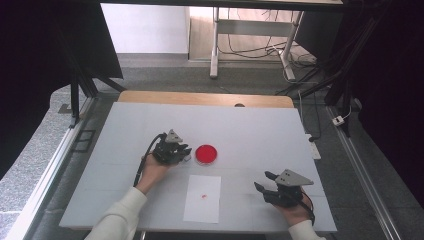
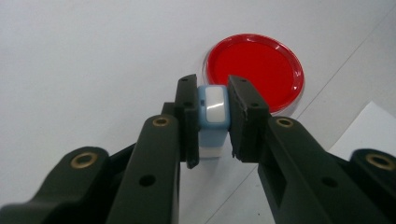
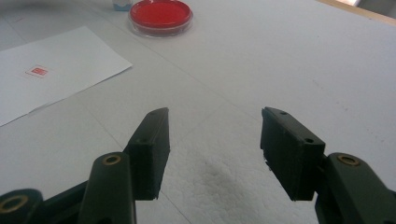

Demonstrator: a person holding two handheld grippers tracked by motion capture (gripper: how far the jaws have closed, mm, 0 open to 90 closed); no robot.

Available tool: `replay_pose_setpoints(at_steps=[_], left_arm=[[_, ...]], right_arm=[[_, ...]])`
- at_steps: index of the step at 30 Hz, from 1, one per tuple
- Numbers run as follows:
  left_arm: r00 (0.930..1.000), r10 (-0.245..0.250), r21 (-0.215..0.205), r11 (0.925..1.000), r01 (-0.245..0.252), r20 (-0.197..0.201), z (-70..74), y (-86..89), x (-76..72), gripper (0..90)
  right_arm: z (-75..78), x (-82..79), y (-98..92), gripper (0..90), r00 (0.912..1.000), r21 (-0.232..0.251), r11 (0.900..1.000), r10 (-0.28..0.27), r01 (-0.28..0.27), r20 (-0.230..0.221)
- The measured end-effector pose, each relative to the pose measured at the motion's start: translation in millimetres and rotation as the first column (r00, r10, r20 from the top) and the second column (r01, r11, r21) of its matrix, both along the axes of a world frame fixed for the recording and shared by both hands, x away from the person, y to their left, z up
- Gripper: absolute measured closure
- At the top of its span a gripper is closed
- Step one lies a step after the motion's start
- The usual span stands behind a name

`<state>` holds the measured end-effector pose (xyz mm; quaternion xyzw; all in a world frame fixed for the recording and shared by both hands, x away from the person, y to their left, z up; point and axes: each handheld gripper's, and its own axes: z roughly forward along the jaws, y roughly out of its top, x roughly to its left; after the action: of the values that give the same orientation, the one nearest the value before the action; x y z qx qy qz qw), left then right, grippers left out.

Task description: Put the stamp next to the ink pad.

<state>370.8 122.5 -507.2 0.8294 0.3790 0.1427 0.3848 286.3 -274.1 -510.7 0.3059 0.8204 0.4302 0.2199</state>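
I am gripping a small blue-and-white block (image 2: pixel 213 112) between the pads of my left gripper (image 2: pixel 213 122), and its lower part is sinking out of sight behind the jaws, so I cannot tell how tall it is or whether its foot is touching the table. From the high view the block is too small to make out under my left gripper (image 1: pixel 181 153), which is sitting just beside the red dish (image 1: pixel 206 154). In the left gripper view the red dish (image 2: pixel 255 71) is lying right behind the block, its near edge covered by the jaw tips. My right gripper (image 3: pixel 214 142) is standing open with nothing between the jaws, resting low over bare table; in the high view this right gripper (image 1: pixel 264 181) is well apart from the dish, near the front right corner. A white paper sheet (image 1: pixel 202 198) with a small red stamp mark (image 3: pixel 37 71) is lying between my hands. The table (image 1: pixel 260 130) is wearing a white, slightly grainy cover, and beyond it grey floor, table legs and loose cables are showing, with dark curtains cutting off both sides.
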Motion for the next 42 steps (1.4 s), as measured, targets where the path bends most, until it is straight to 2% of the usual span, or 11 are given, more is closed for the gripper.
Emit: replay_pose_setpoints(at_steps=[3, 7, 9, 14, 17, 19, 25, 28, 36, 42], left_arm=[[1.0000, -0.002, 0.010, 0.9999, 0.002, 0.003, -0.7, -0.9, 0.0, 73.5], [1.0000, -0.001, 0.015, 0.9999, 0.001, -0.002, -2.4, -2.1, 0.6, 62.5], [1.0000, 0.004, -0.003, 1.0000, -0.004, 0.005, -1.3, -1.2, 0.0, 58.2], [0.9986, 0.038, -0.053, 0.9980, -0.036, 0.038, 7.6, 5.4, -6.7, 35.4], [0.9981, 0.038, -0.091, 0.9953, -0.034, 0.048, 12.9, 14.0, -16.3, 29.6], [0.9991, 0.020, -0.101, 0.9947, -0.016, 0.037, 15.5, 20.4, -24.6, 27.5], [0.9989, 0.007, -0.105, 0.9944, -0.002, 0.047, 14.6, 41.5, -55.6, 27.3], [0.9986, 0.016, -0.109, 0.9940, -0.010, 0.050, 13.2, 52.5, -68.8, 27.3], [0.9989, 0.027, -0.131, 0.9911, -0.022, 0.038, 6.2, 77.8, -103.7, 27.7], [0.9987, 0.044, -0.129, 0.9908, -0.040, 0.025, -2.4, 91.5, -122.4, 27.8]], right_arm=[[-0.9, 0.9, 0.8, 41.6, 1.0000, -0.003, 1.000, 0.004, -0.004, -0.002], [-0.8, 1.4, 0.7, 41.6, 1.0000, 0.000, 1.000, 0.005, -0.005, -0.001], [-0.3, 1.3, 0.4, 41.6, 1.0000, -0.001, 1.000, 0.002, -0.002, -0.002], [-0.5, 2.3, 0.7, 41.6, 1.0000, -0.004, 1.000, 0.003, -0.003, -0.004], [-0.8, 2.9, 0.7, 41.6, 1.0000, 0.000, 1.000, 0.002, -0.002, -0.004], [-0.8, 3.4, 0.4, 41.3, 1.0000, -0.007, 1.000, -0.001, 0.001, -0.006], [-1.0, 6.3, -3.3, 40.2, 0.9998, 0.006, 1.000, 0.005, -0.004, -0.017], [-1.2, 7.5, -5.4, 39.3, 0.9997, 0.023, 1.000, 0.009, -0.008, -0.021], [0.2, 9.8, -10.7, 38.3, 0.9995, 0.025, 0.999, 0.023, -0.022, -0.024], [1.0, 10.2, -15.7, 38.3, 0.9996, 0.026, 0.999, 0.023, -0.022, -0.017]])
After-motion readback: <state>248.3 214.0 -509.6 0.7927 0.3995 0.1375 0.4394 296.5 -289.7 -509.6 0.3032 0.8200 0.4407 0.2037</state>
